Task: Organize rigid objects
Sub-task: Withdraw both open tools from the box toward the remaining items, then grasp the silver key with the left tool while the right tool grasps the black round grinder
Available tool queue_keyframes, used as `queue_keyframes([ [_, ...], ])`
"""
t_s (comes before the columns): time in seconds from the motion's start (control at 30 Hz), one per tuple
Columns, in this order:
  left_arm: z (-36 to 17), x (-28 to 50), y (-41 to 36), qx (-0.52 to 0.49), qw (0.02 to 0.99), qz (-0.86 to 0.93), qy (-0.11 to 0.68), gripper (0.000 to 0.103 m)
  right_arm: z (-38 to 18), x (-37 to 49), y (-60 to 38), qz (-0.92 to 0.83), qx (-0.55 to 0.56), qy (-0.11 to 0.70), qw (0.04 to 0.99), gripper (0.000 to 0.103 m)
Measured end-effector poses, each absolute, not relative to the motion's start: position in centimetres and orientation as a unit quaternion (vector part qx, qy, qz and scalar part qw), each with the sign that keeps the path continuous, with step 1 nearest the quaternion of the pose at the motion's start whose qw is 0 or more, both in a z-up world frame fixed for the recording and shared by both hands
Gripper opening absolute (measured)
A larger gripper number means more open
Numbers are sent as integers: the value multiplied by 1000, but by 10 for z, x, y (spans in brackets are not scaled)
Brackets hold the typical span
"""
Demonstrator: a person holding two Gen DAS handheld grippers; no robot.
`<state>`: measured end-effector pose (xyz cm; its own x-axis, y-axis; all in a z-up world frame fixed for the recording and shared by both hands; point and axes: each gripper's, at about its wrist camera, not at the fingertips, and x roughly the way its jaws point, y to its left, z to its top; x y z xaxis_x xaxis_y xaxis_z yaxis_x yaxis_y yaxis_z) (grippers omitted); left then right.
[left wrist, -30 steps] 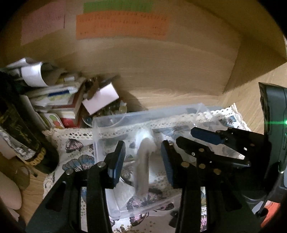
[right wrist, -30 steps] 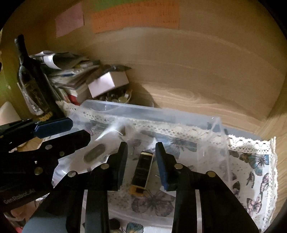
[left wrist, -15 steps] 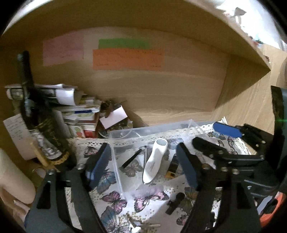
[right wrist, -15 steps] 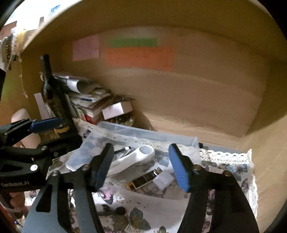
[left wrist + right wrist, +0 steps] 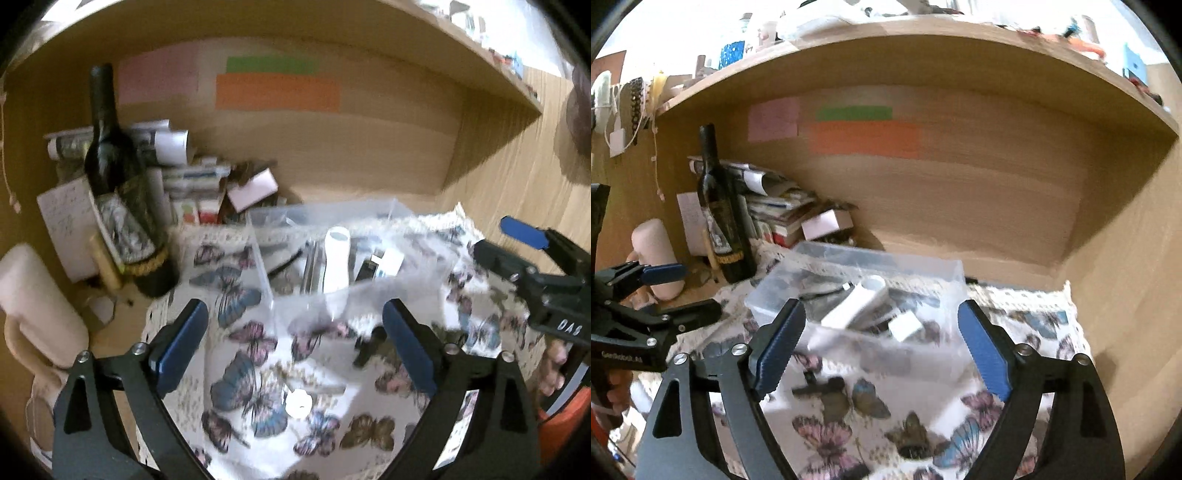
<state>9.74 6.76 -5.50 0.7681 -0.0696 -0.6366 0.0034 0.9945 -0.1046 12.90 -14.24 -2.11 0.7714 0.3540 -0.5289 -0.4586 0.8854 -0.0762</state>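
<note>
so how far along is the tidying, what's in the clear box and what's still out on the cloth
Done: the clear box already holds a white bottle-like item, a small white block and some dark pieces. In hand: nothing; the left gripper and right gripper are both empty, jaws opening. Left: a small black object and a round white piece lie loose on the butterfly cloth.

My blue-padded black fingers (image 5: 177, 343) above white butterfly-print lace-edged cloth (image 5: 266, 373); clear plastic box (image 5: 871, 258), dark green glass bottle (image 5: 122, 192).
</note>
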Motion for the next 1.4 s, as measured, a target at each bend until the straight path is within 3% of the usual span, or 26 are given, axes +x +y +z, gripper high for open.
queue_keyframes([
  [0.4, -117, 88, 73, -82, 903, -16, 421, 96, -78, 120, -187, 171, -75, 346, 920, 83],
  [0.53, -130, 89, 70, -86, 894, -25, 439, 79, -92, 121, -195, 160, -65, 371, 912, 83],
  [1.2, -159, 123, 36, -24, 870, -48, 491, 76, -127, 133, -198, 164, -51, 427, 888, 82],
  [1.33, -159, 124, 31, -9, 875, -48, 482, 61, -132, 140, -197, 169, -46, 439, 882, 69],
  [1.4, -159, 126, 32, -13, 875, -50, 481, 61, -135, 145, -197, 170, -40, 447, 877, 63],
])
